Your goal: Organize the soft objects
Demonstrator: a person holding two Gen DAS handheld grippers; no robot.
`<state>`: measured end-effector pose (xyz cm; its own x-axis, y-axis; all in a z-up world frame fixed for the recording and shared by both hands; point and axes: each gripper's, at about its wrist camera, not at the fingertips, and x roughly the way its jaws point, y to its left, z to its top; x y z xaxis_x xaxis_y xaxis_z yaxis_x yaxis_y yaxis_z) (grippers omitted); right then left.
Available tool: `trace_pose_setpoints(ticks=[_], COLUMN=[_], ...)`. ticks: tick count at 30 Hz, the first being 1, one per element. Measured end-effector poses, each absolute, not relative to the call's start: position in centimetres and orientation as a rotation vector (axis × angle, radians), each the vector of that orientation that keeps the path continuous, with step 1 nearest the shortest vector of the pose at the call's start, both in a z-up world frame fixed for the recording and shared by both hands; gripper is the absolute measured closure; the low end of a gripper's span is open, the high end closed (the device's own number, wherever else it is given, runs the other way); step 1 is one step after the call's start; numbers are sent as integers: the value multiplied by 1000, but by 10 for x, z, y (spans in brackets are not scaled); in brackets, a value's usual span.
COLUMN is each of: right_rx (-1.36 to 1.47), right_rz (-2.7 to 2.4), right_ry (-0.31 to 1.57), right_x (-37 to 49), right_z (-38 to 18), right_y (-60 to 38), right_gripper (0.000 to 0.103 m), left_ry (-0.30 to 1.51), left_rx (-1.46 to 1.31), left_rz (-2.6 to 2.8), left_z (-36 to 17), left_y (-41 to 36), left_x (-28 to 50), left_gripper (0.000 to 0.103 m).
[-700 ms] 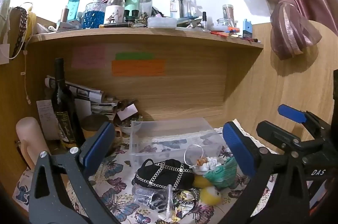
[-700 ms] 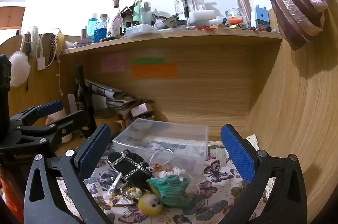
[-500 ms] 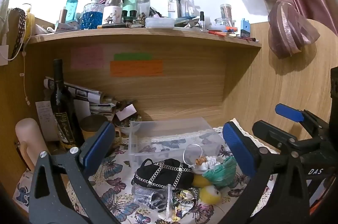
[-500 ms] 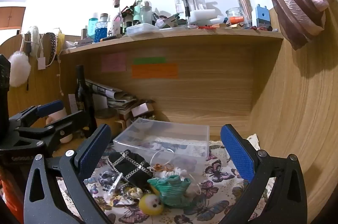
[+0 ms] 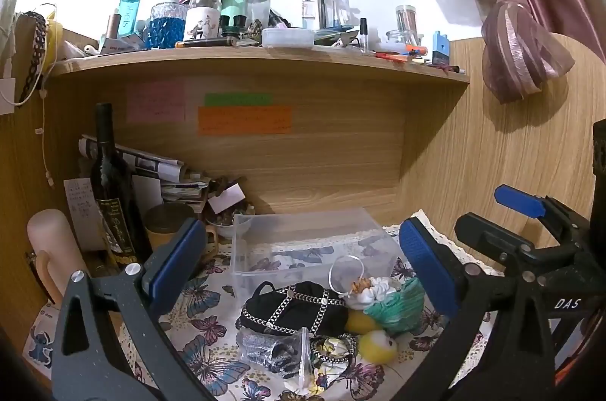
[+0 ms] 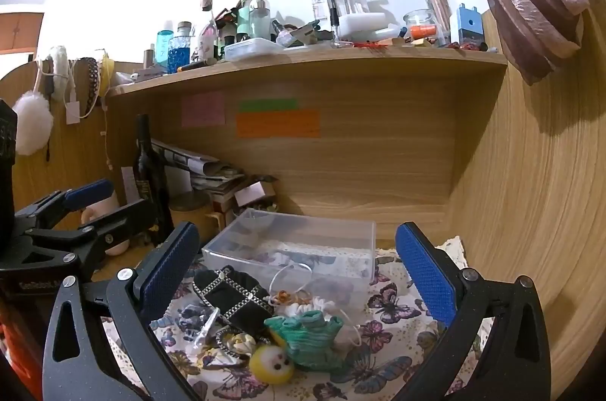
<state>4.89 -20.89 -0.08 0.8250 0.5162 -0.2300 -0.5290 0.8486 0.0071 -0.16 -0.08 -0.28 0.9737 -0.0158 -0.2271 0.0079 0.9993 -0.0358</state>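
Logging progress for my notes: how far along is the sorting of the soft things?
Nothing looks sorted yet: the clear box holds nothing. Both the left gripper and right gripper are open, holding nothing. The black pouch, green scrunchie and yellow plush remain piled on the cloth.

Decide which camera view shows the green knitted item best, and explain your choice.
The right wrist view: the green knitted item lies unobstructed in the centre between the open jaws, its folds plain. In the left wrist view it sits further right, partly behind the white scrunchie and near a blue pad.

Butterfly-print cloth point(image 5: 212, 355) (lace-edged), clear box point(image 5: 303, 249); soft-object pile point(image 6: 265, 317), wine bottle point(image 5: 111, 189)
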Motion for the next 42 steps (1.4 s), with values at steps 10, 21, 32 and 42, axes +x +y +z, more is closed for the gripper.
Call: trace_pose_setpoints(ticks=[10, 21, 32, 42], right_rx=[-56, -52, -44, -43], right_rz=[553, 552, 553, 553], right_ry=[226, 226, 223, 221], right_x=[49, 49, 49, 49], right_z=[0, 0, 2, 1], right_y=[-211, -212, -215, -216], right_gripper=[0, 0, 0, 0], left_ry=[229, 229, 226, 227], left_rx=[-34, -33, -31, -32], left_rz=[-12, -13, -12, -12], left_z=[-3, -4, -5, -5], left_y=[-1, -2, -4, -4], left_x=[-2, -2, -2, -2], left_gripper=[0, 0, 0, 0])
